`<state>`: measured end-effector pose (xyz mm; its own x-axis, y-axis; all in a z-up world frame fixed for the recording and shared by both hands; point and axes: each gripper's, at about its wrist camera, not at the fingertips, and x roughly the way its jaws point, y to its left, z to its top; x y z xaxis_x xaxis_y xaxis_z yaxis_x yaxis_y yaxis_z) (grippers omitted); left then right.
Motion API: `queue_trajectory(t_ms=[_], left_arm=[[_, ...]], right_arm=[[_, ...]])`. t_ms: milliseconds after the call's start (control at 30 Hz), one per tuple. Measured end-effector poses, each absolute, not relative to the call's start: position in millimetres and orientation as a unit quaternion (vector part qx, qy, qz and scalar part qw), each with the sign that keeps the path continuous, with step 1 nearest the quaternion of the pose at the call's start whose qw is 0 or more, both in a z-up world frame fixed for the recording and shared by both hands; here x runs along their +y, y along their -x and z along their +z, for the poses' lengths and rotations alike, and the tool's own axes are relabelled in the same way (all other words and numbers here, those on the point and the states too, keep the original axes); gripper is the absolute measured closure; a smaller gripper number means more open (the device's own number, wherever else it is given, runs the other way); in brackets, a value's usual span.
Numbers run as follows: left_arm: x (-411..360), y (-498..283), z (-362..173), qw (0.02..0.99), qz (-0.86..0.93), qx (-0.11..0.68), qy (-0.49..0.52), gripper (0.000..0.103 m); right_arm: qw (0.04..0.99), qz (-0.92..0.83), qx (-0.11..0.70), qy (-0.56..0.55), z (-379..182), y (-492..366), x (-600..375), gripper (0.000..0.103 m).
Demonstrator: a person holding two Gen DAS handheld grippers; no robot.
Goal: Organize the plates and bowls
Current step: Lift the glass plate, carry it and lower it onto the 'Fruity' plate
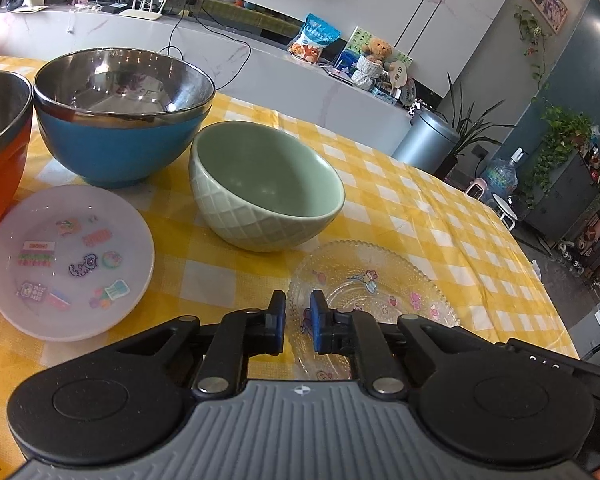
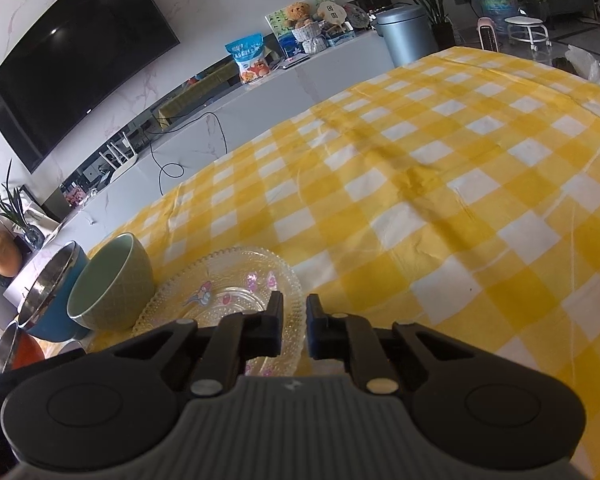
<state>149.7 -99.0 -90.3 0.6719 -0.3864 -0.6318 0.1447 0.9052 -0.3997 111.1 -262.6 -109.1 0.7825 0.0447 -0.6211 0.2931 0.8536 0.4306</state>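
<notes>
both grippers (image 1: pixel 298 312) (image 2: pixel 294 314) astride glass plate (image 1: pixel 380 280) rim

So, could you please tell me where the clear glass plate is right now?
The clear glass plate lies on the yellow checked tablecloth, just in front of the pale green bowl, under both grippers' jaws.

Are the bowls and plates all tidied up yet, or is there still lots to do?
Nothing looks stacked yet. The blue steel-lined bowl, pale green quilted ceramic bowl, white round sticker plate and orange steel-lined bowl each sit separately on the yellow checked tablecloth. Both claws, left and right, have their jaws at the clear glass cartoon plate, a small gap showing, not lifting it. All the sorting remains.
</notes>
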Motion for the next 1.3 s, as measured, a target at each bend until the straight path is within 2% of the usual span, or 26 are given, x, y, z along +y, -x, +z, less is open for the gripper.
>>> queue_trajectory(t_ms=[600,1300], left_arm=[[-60.3,-93.2,-66.5,0.898,-0.126,0.385,0.172,0.090],[53.5,-17.7,-36.8,0.903,-0.055,0.360,0.227,0.090]], right_arm=[[0.884,-0.052,0.360,-0.295,-91.1,-54.4,-232.0,0.096],[0.886,0.036,0.384,-0.256,-61.1,-5.8,-126.0,0.095]])
